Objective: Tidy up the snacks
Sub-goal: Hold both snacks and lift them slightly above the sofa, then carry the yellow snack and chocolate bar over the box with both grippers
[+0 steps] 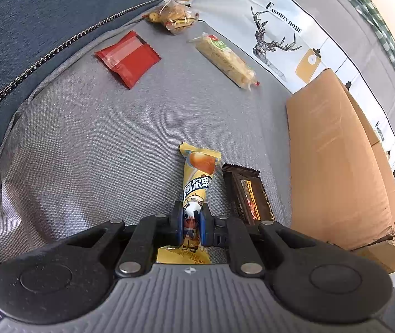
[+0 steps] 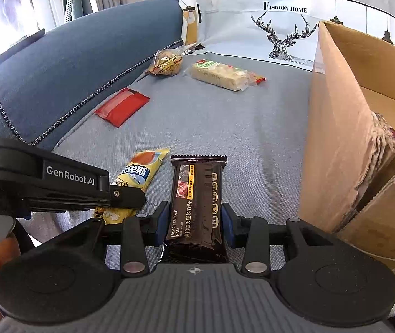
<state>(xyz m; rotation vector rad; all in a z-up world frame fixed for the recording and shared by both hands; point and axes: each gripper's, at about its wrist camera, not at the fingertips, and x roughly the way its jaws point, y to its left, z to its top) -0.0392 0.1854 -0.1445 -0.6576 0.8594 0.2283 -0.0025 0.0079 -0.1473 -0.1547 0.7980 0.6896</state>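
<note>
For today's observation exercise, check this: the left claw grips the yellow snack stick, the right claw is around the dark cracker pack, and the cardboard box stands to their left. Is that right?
One detail is wrong: the cardboard box stands to their right, as the right wrist view shows. The rest holds: the left claw grips the yellow snack stick, and the right claw is around the dark cracker pack.

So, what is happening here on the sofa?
A person is sorting snacks with two hand-held grippers. The left gripper is shut on the yellow candy pack, and the right gripper straddles the dark cracker pack beside it. A red packet, a rice bar and a clear bag of sweets lie further away. The cardboard box stands on the right.
</note>
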